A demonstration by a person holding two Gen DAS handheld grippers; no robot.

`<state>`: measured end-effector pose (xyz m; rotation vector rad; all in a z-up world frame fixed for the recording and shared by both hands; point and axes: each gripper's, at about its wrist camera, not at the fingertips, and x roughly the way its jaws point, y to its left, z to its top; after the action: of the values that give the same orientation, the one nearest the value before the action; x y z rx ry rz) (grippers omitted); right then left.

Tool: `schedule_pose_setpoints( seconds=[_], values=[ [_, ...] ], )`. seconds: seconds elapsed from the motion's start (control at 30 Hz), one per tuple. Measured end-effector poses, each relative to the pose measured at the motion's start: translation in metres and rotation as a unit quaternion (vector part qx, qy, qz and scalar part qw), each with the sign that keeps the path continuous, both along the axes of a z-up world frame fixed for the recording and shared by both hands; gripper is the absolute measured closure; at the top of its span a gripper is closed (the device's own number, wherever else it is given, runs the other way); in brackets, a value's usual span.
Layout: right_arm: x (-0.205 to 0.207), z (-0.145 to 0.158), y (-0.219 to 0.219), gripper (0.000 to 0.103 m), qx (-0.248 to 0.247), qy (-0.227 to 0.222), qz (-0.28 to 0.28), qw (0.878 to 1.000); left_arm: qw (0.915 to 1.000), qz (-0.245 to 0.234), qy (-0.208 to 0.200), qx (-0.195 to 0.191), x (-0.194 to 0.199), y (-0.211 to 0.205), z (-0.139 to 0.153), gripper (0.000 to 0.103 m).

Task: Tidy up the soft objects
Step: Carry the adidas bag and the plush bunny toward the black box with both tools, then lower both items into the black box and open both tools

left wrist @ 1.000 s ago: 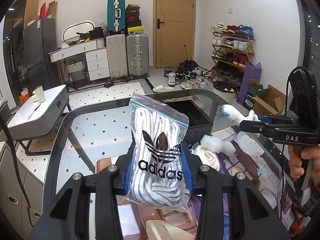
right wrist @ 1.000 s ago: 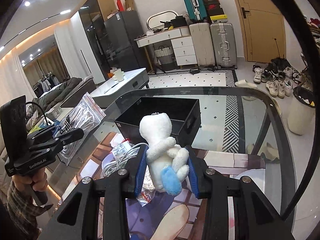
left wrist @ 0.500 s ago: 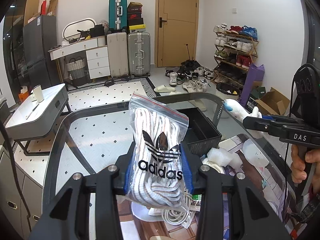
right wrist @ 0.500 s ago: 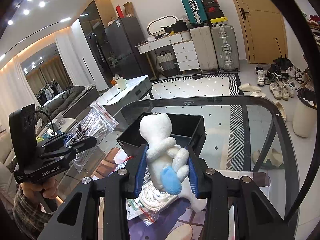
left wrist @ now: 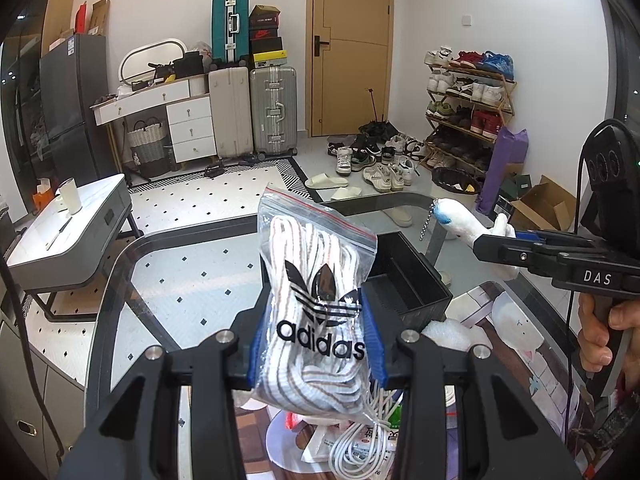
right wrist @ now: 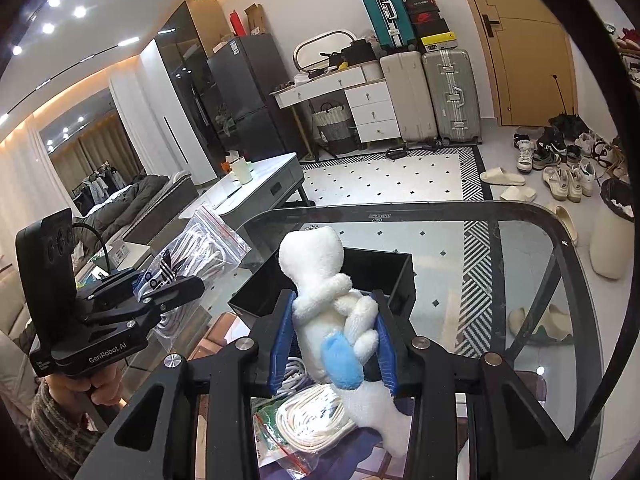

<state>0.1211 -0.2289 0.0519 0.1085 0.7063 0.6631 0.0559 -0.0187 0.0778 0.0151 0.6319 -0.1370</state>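
Both loads have come up off the worktop: left gripper clamps the lace bag, right gripper squeezes the plush, both probably bound for the black bin just ahead.

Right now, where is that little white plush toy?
The plush toy is held off the table in the right tool, just in front of the black bin, with the bagged laces in the left tool.

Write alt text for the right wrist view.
The right gripper is shut on a white plush toy held above a black bin on a glass table. At left, the left gripper holds a zip bag of laces.
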Motion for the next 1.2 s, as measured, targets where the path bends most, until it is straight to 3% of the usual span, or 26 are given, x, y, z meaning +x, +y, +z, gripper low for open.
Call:
schedule_pose_setpoints(
  seconds=[0.57,1.2],
  values=[
    [0.032,-0.005,0.018,0.066,0.004,0.026,0.001,1.0,0.9998,-0.005,0.019,0.008,0.041,0.001,-0.014,0.064],
    [0.05,-0.034,0.054,0.066,0.003,0.073,0.013,0.997,0.9991,-0.019,0.036,-0.014,0.077,-0.003,-0.044,0.064]
  ],
)
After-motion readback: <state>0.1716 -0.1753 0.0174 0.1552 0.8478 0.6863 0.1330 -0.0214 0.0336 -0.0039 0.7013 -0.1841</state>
